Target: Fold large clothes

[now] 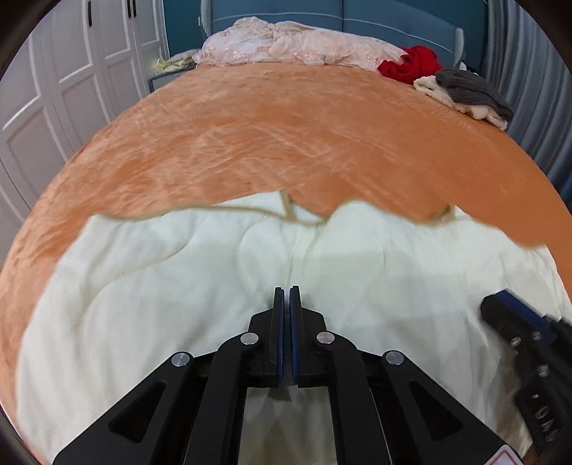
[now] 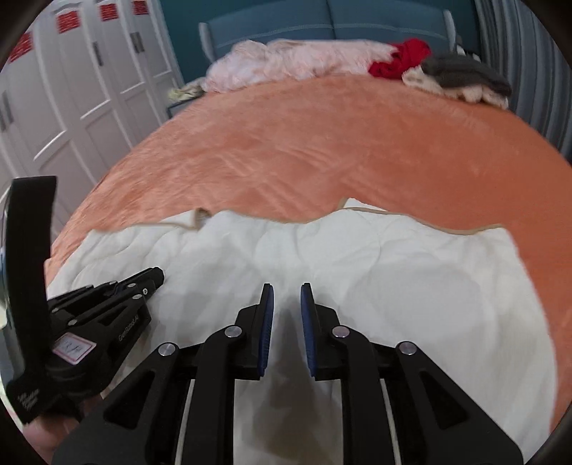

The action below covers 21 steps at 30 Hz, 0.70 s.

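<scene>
A cream quilted garment [image 1: 221, 286] lies spread flat across the near part of a bed covered by an orange blanket [image 1: 250, 136], its tan-trimmed far edge wavy against the orange. The left gripper [image 1: 286, 291] hangs over the middle of the cream cloth with its two blue-padded fingers pressed almost together and nothing caught between them. The right gripper [image 2: 287, 288] hangs over the same cloth just beside it, its jaws a narrow gap apart and empty, with the white fabric showing through the gap. At the far end of the bed, against a blue headboard [image 1: 357, 14], sit a pale pink lacy heap [image 1: 286, 44], a red garment [image 1: 411, 64] and a grey piece on cream cloth [image 1: 468, 91]. White wardrobe doors [image 1: 53, 89] stand at the left.
</scene>
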Each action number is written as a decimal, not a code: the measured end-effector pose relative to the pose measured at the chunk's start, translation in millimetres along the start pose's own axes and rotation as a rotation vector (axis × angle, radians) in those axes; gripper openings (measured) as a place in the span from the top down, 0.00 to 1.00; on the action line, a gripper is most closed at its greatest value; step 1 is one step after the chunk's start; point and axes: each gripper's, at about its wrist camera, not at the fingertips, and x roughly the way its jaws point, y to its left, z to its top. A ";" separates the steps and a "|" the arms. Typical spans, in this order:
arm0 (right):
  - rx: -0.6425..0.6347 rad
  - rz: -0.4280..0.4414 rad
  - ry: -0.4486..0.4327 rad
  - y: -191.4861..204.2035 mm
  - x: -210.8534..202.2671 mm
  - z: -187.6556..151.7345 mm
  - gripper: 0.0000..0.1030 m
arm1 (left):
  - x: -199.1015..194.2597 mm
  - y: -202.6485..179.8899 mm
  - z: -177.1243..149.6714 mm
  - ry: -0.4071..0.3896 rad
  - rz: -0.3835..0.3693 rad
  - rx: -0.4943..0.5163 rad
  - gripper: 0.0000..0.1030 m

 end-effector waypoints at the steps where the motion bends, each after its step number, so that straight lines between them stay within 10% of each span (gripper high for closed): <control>1: -0.004 0.013 0.002 4.6 -11.0 -8.6 0.85 | -11.4 1.6 -9.9 -0.004 -0.011 0.001 0.97; 21: 0.044 0.026 0.147 20.7 10.7 -63.7 0.87 | -17.5 0.1 -68.8 0.036 0.038 -0.038 1.00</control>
